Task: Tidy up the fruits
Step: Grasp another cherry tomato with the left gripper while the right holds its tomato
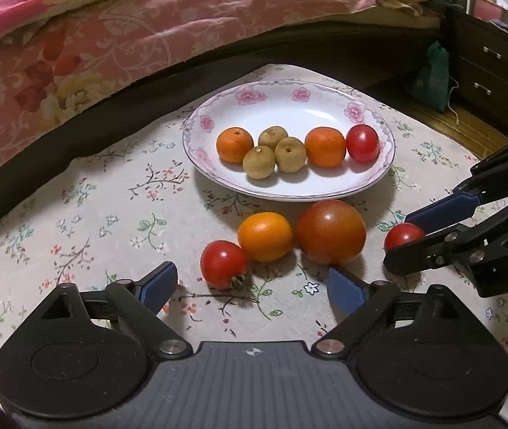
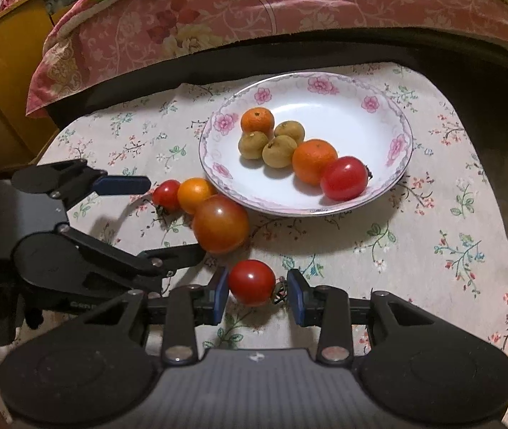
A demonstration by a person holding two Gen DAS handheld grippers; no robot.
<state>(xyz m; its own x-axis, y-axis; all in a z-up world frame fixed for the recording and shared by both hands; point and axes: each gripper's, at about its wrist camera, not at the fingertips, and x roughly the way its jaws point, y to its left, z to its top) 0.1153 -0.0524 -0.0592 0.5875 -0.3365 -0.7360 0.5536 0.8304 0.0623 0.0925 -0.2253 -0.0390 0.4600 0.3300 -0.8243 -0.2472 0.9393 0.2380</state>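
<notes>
Now straddling a small red tomato (image 2: 251, 282) with right gripper (image 2: 257, 292) parted, not yet clamped; left gripper (image 1: 254, 286) spread wide, holding nothing.

Left gripper (image 1: 254, 286) low with jaws spread wide, right gripper (image 2: 257, 291) low, jaws parted
</notes>
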